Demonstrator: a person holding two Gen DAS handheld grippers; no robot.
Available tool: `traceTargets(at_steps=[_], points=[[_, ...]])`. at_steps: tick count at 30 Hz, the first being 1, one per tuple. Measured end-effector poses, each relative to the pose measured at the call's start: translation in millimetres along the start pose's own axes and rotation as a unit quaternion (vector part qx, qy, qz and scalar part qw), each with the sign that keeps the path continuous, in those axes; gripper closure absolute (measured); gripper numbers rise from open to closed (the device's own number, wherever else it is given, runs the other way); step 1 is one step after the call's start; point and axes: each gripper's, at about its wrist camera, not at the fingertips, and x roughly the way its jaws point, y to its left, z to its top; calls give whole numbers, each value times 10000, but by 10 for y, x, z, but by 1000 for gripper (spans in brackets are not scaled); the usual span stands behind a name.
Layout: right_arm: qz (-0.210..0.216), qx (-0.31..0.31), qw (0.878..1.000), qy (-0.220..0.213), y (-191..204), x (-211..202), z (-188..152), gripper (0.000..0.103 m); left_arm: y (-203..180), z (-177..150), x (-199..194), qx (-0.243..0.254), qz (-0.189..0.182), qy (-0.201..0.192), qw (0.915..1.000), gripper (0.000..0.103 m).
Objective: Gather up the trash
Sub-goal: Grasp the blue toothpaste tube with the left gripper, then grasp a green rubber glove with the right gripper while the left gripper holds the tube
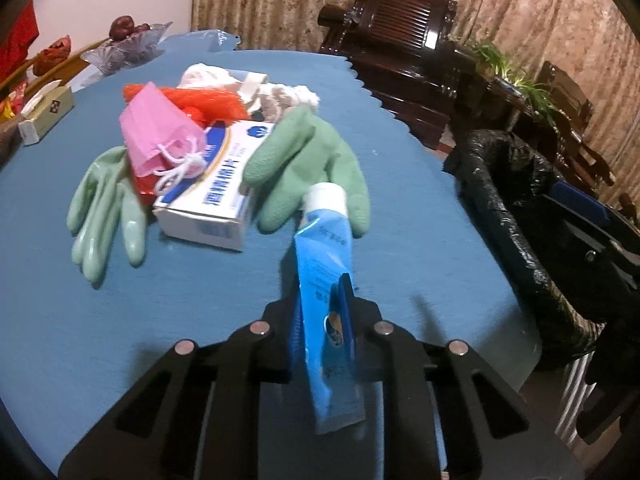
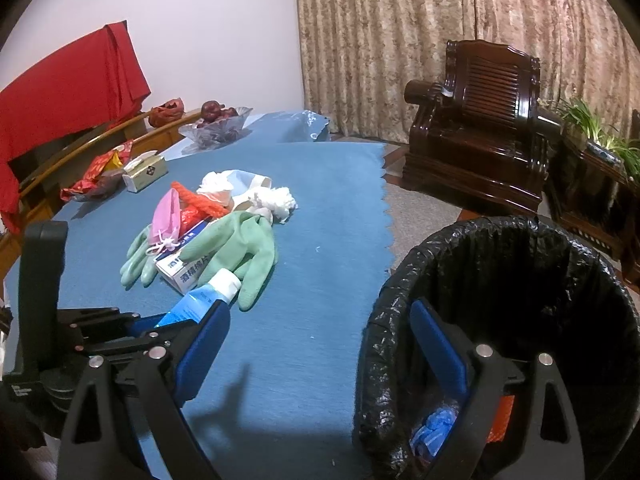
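Note:
My left gripper (image 1: pixel 322 300) is shut on a blue tube with a white cap (image 1: pixel 326 264) and holds it above the blue table mat (image 1: pixel 200 300); the tube also shows in the right wrist view (image 2: pixel 204 296). A trash pile lies beyond it: two green gloves (image 1: pixel 312 168), a white and blue box (image 1: pixel 208 196), a pink mask (image 1: pixel 160 132), orange netting (image 1: pixel 208 100) and white wads (image 1: pixel 288 96). My right gripper (image 2: pixel 320 340) is open and empty, one finger over the black-lined bin (image 2: pixel 500 280), which holds blue and orange trash.
A tissue box (image 1: pixel 46 114) and a glass fruit bowl (image 1: pixel 128 46) stand at the table's far left. A dark wooden armchair (image 2: pixel 480 136) and potted plants (image 2: pixel 596 132) stand beyond the table. The bin (image 1: pixel 520 208) is off the table's right edge.

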Motion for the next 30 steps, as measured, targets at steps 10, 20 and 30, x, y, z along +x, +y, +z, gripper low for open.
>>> traceTargets(at_steps=[10,20,30], points=[[-68,48,10000,-30,-63,-44,20,13,-152,25,81,118,-175,-43,9998,99],[36,-34,10000,-62,20,-25,88,14,-40,86,-268,-149,-225,-427,9987,102],[327,-189,9990,-225,320,236,387,17,380,321,-587,-452,522,-845,9940,102]])
